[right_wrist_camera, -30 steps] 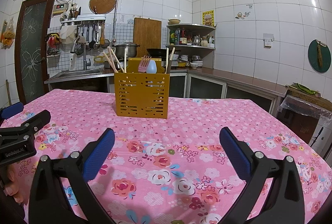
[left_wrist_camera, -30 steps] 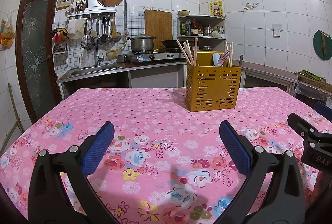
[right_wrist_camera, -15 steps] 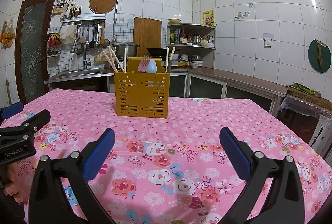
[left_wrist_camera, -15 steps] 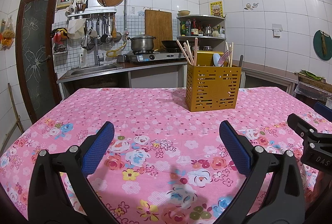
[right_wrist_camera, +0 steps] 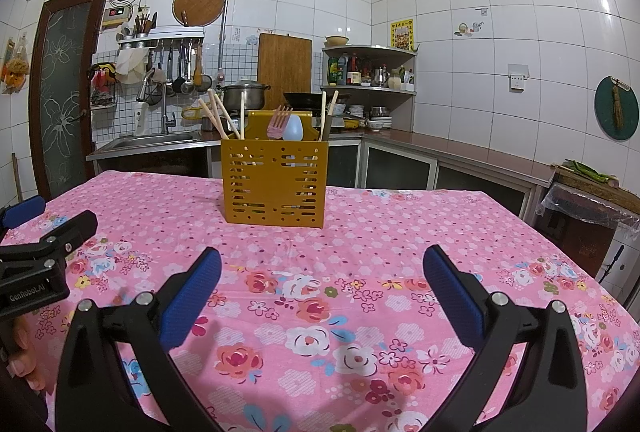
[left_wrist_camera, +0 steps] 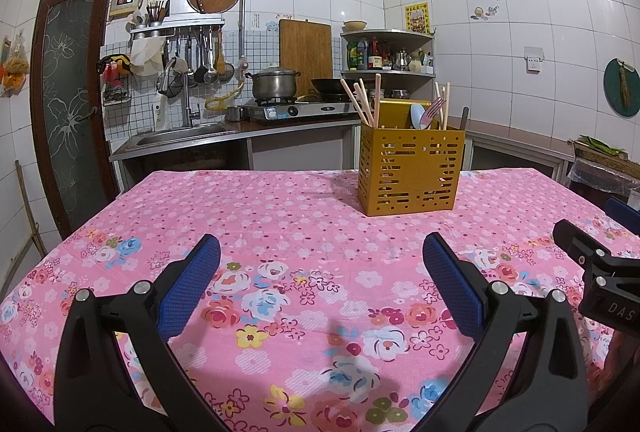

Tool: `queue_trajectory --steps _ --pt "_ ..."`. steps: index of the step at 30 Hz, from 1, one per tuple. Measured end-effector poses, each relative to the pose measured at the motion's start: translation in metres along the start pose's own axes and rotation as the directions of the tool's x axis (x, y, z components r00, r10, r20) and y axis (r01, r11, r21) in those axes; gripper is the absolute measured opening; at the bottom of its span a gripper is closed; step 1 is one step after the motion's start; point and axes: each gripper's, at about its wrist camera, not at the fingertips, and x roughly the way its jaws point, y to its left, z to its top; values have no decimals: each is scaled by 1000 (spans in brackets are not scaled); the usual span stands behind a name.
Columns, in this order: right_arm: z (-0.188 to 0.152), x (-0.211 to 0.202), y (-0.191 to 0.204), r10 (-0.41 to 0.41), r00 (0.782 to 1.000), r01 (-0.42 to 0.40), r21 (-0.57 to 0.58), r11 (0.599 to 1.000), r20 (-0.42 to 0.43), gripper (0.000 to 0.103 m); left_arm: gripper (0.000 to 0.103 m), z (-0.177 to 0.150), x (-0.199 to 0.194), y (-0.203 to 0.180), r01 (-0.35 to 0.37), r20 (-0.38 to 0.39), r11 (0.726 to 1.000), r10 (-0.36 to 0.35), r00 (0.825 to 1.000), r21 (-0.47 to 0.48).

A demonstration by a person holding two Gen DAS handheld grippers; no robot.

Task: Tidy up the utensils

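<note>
Yellow utensil holder (right_wrist_camera: 274, 182) is standing upright toward the counter's far edge, dead ahead of the right gripper (right_wrist_camera: 322, 288), both grippers' fingers gaping wide and empty.

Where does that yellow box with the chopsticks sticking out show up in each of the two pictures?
Left wrist view: the yellow utensil box stands right of centre, at the far end of the pink tablecloth.
Right wrist view: the same box stands a little left of centre, directly ahead.
Shared landmark: the wooden cutting board on the wall behind it.

Yellow utensil caddy (left_wrist_camera: 411, 174) stands on floral-clothed table (left_wrist_camera: 280, 216).
</note>
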Motion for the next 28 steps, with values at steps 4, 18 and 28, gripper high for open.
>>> queue_trajectory --steps 4,18,28 --pt "0 0 0 0 1000 0 0 1000 0 99 98 0 0 0 0 1 1000 0 1000 0" --pt "0 0 1 -1 1000 1 0 1000 -1 99 98 0 0 0 1 0 1000 -1 1000 -2" --pt "0 0 1 1 1000 -1 -1 1000 -1 99 98 0 2 -2 2 -7 1000 -2 1000 -8"
